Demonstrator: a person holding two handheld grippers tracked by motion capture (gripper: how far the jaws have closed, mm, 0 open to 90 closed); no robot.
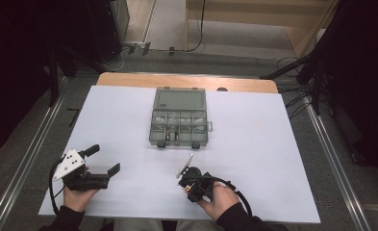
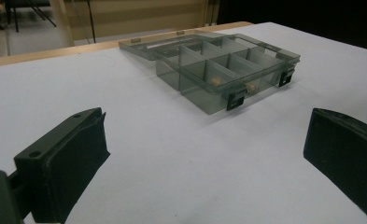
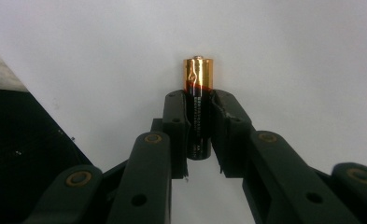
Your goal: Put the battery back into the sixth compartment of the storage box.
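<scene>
**Copper-and-black battery held in the right jaws; organiser box open**

Copper at the tip and black along the body, the battery [image 3: 199, 100] sits clamped lengthwise between the jaws of the right gripper [image 3: 200, 109], its copper end projecting past the pads. In the high view, the right gripper [image 1: 190, 175] is near the front edge of the desk [image 1: 273, 159], well apart from the box.

The smoky, translucent organiser box [image 1: 179, 124] lies mid-desk with its lid folded back flat. The tray is divided into several compartments; a few small items lie in the front ones, too small to identify. Two dark latches hang from the front wall.

The left gripper [image 1: 100, 161] rests to the front left, jaws spread wide and empty, pointing towards the box [image 2: 228, 70].

Judged step: transport of the gripped battery, probably into a compartment. The next move calls for carrying the right gripper forward over the tray, aligning the battery with a free compartment, then lowering before release. The left gripper could steady the box wall if the tray slides.
</scene>
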